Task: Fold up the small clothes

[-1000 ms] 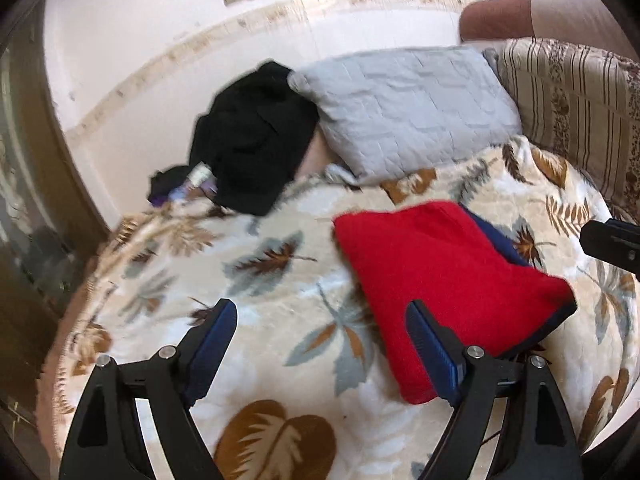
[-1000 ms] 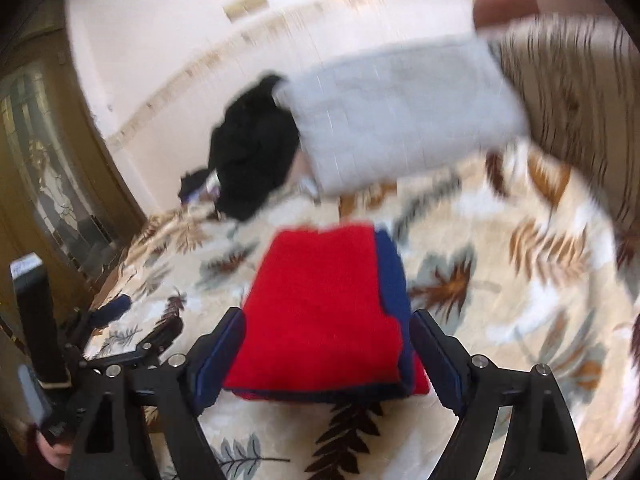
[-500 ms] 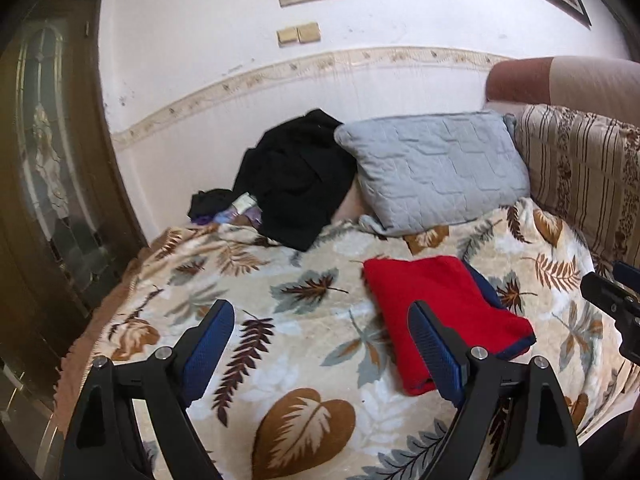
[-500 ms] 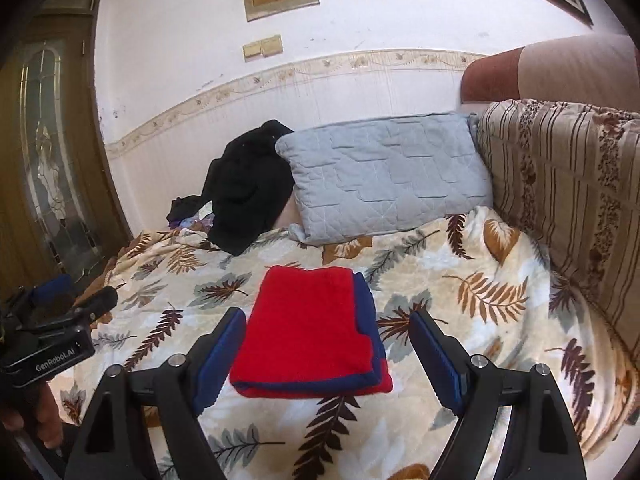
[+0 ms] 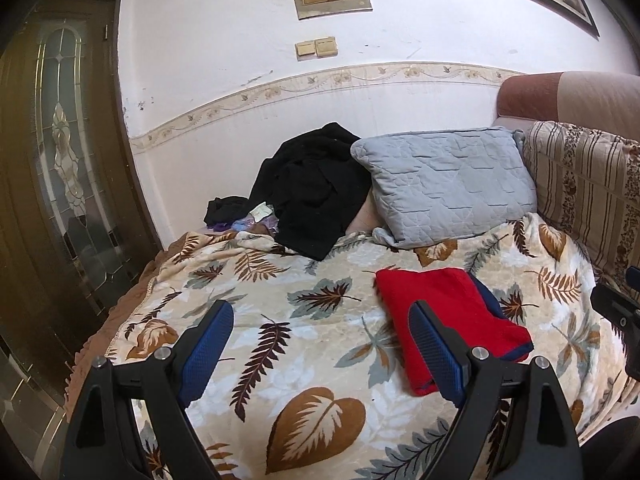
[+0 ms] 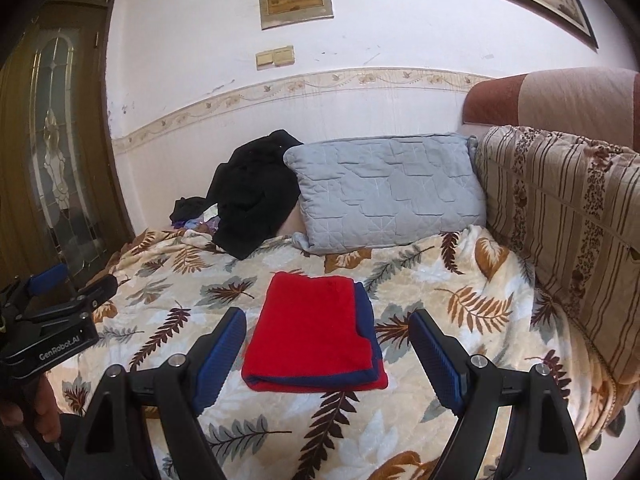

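A folded red garment (image 6: 314, 330) with a dark blue edge lies flat on the leaf-print blanket (image 6: 460, 304). In the left wrist view the same red garment (image 5: 448, 312) sits right of centre, partly behind one fingertip. My right gripper (image 6: 327, 322) is open, raised above the near side of the garment and apart from it. My left gripper (image 5: 320, 314) is open too, over bare blanket (image 5: 280, 344) to the left of the garment. Nothing is between either pair of fingers. The left gripper's body (image 6: 52, 320) shows at the left edge of the right wrist view, held by a hand.
A grey quilted pillow (image 6: 384, 192) and a heap of black clothes (image 6: 256, 192) lie at the head of the bed against the wall. A striped cushion (image 6: 560, 220) lines the right side. A dark wooden door with glass (image 5: 60, 184) stands on the left.
Both grippers have pulled back and up from the red garment, which now looks smaller and farther off. The garment stays folded in place. Both stay open.
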{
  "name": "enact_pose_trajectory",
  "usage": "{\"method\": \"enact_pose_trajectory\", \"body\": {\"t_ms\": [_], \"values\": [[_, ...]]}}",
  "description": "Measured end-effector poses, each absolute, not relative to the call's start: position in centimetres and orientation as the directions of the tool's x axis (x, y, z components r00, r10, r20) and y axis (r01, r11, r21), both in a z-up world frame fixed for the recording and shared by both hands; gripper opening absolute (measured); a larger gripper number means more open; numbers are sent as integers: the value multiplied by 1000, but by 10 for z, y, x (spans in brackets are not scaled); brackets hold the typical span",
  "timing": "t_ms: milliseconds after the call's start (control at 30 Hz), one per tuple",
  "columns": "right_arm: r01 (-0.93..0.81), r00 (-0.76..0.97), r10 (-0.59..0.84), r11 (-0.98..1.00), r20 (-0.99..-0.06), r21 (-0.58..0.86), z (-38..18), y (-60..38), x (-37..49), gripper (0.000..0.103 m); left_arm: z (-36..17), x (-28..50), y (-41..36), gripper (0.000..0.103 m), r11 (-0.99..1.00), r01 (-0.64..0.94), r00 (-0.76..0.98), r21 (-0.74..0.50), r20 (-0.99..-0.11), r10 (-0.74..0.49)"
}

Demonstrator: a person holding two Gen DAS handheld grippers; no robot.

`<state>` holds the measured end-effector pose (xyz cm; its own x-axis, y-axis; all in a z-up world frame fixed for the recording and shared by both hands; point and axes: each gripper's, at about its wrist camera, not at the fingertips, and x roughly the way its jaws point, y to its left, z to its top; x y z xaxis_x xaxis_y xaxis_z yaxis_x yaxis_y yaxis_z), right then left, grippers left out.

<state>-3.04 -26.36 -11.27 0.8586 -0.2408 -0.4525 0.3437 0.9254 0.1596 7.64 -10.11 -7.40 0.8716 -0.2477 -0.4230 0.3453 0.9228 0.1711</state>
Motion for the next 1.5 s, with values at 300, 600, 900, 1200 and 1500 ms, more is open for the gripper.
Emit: {"method": "enact_pose_trajectory", "body": {"t_ms": [300, 600, 900, 1200, 1500], "values": [[344, 842, -253, 932, -477, 114, -116, -249, -23, 86, -76, 82, -91, 90, 937, 314, 878, 156, -423, -224], [344, 842, -263, 934, -471, 93, -112, -239, -23, 86, -76, 84, -86, 90, 941, 305, 881, 147, -420, -220], [374, 823, -294, 925, -485, 73, -111, -236, -22, 86, -75, 83, -85, 90, 945, 292, 884, 145, -419, -209], [400, 794, -330, 916, -511, 30, -106, -231, -21, 86, -71, 76, -86, 90, 944, 298, 886, 138, -409, -220], [418, 788, -372, 908, -490, -18, -98, -227, -29, 86, -65, 66, -92, 91, 941, 304, 892, 148, -390, -227]]}}
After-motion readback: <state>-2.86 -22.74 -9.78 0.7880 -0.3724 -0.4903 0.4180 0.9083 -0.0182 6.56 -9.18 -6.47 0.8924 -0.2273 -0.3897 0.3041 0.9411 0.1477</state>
